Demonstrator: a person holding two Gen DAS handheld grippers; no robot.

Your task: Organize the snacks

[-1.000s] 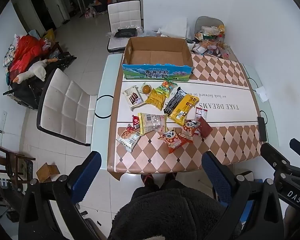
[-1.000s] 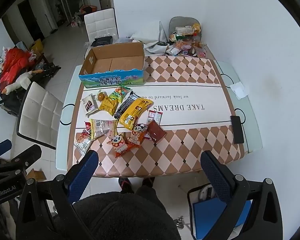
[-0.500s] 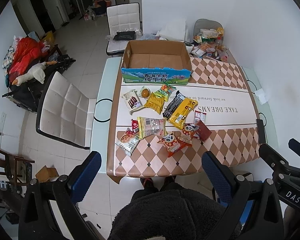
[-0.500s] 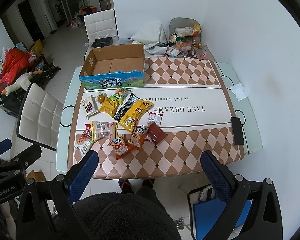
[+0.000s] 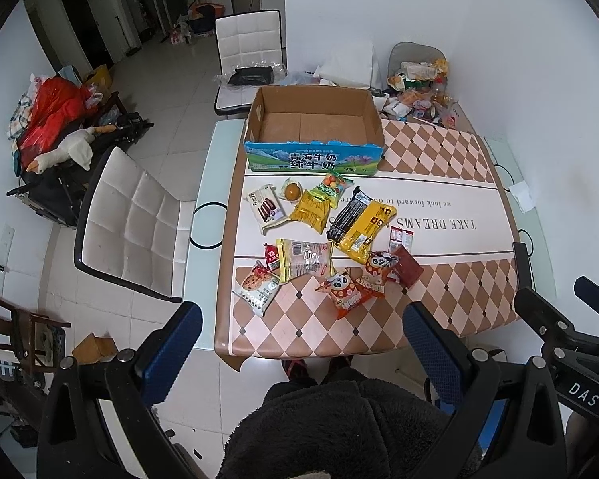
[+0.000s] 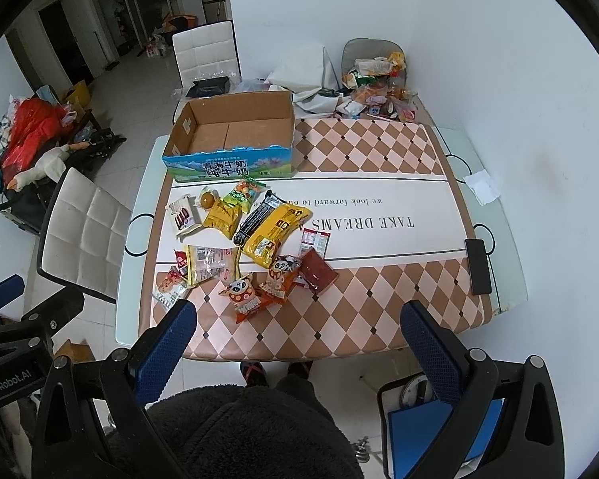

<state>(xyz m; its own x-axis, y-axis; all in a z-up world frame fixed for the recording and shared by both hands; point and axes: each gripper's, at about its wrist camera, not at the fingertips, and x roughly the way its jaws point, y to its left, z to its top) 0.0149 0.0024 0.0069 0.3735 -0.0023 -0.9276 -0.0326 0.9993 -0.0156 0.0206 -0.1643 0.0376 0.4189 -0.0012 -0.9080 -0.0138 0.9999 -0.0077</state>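
Snacks [image 5: 319, 239] loose on table [image 5: 439, 295] before empty box [image 5: 313, 125]; left claw [image 5: 303, 343] and right claw [image 6: 299, 339] both wide, empty, aloft

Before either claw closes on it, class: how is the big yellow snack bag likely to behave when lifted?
The big yellow snack bag looks like soft film, so probably floppy and light. It overlaps the black packet, which may shift. Glossy film may slip.

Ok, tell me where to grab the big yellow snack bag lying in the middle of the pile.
Grip the yellow snack bag by its near crimped end, coming from above on the right. It lies flat and slanted, and a black packet lies along its left edge, so that side is crowded.
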